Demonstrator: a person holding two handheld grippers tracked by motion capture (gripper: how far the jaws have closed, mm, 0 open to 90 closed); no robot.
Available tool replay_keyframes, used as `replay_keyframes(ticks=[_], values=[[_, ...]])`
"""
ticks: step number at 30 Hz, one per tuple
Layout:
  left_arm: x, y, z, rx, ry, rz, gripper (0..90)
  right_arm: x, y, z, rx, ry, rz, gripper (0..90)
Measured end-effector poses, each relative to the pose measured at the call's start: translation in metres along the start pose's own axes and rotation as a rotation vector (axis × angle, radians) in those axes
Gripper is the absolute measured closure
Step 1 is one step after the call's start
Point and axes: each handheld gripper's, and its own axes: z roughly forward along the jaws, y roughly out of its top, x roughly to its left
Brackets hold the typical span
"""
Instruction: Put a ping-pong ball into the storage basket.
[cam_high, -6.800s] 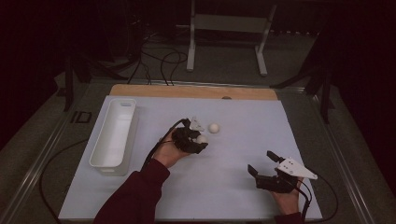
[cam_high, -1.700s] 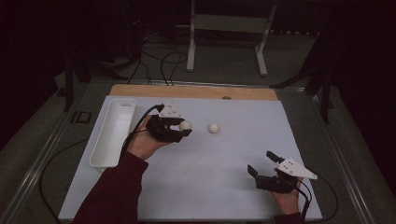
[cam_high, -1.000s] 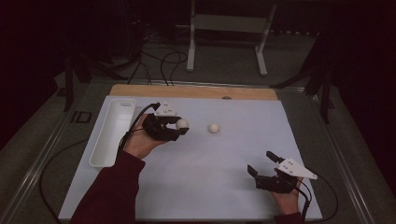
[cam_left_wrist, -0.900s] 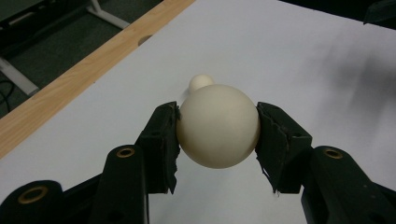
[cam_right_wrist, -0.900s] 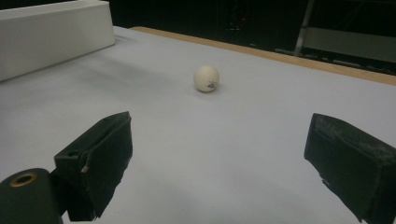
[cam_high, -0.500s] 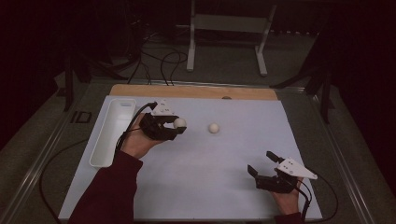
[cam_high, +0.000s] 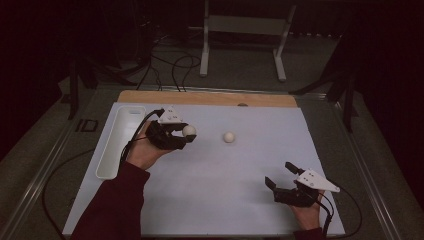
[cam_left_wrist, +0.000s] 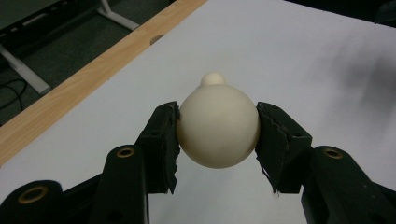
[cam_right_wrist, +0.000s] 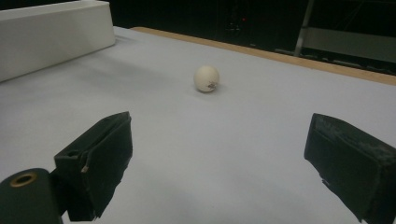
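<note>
Hidden or hard to read: far end of white tray (cam_high: 116, 145) partly covered by left hand and cable in high view; tray cut off at frame edge in right gripper view (cam_right_wrist: 51, 37). Second ball mostly blocked behind held ball in left gripper view (just a small bump above it). Small dark mark on loose ball (cam_right_wrist: 207, 78), unreadable.

Count: two cream balls, one tray, two grippers.

Left gripper (cam_high: 179, 134) just right of tray, above the mat, pads clamped on held ball (cam_left_wrist: 217, 126). Loose ball on mat, farther right of tray, apart from held ball. Right gripper (cam_high: 280, 176) well right of tray, near mat's front edge, jaws spread wide, nothing between.
</note>
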Motion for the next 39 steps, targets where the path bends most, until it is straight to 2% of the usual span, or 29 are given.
replay_keyframes(ticks=[12,39], values=[[0.003,-0.004,-0.004,-0.003,0.008,0.004,51.0,0.0,0.0,0.0,0.0,0.0,0.001,7.6],[0.013,-0.011,-0.018,-0.012,0.039,-0.017,51.0,0.0,0.0,0.001,-0.002,0.006,0.001,7.6]])
